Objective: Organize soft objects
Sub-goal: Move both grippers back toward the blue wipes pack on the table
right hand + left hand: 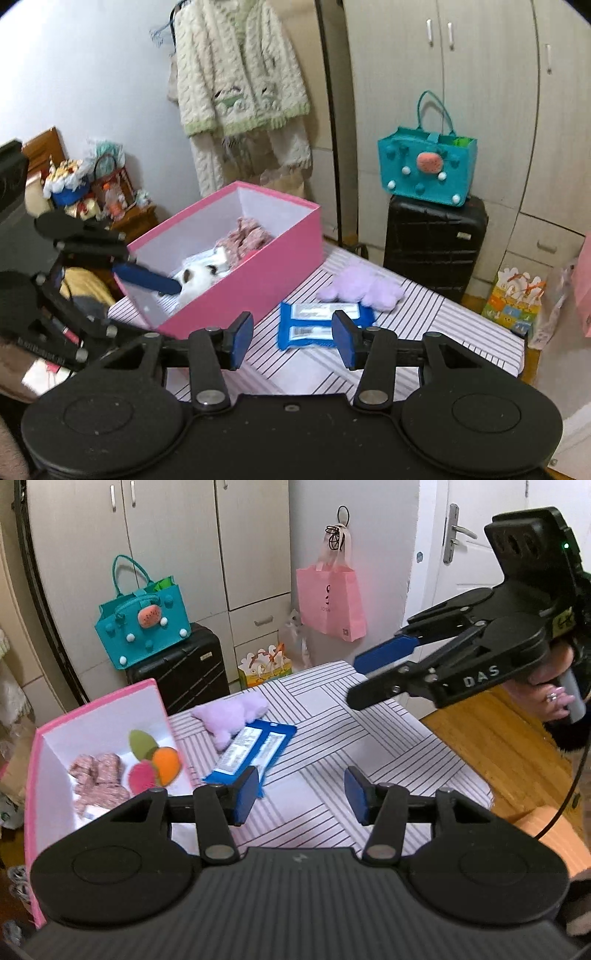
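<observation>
1. A table [332, 738] covered in a white cloth with thin dark stripes filled the middle of both views, with wardrobes, a black suitcase and a teal felt bag behind it.
2. A pink box [258, 266] with a white inside stood open on the table's left side. It already held a pink knitted item [99, 775], a few round felt pieces in green, orange and red [155, 760], and a white plush with dark patches [195, 278].
3. Two soft things lay on the cloth outside the box: a lilac plush [362, 288] further back, and touching its near edge a blue pack of tissues [321, 325].
4. The left gripper [301, 794] hovered above the table near the box, jaws partly apart with nothing between them; only striped cloth showed in the gap.
5. The right gripper [293, 341] hung over the table and aimed toward the blue pack, jaws moderately apart and likewise empty.
6. Judged from this layout, the work was between picks: some items were boxed and two remained.
7. The next move probably called for lowering one gripper over the blue pack or the plush, closing on it, and carrying it into the box. The flat pack might need a grip at its edge.
</observation>
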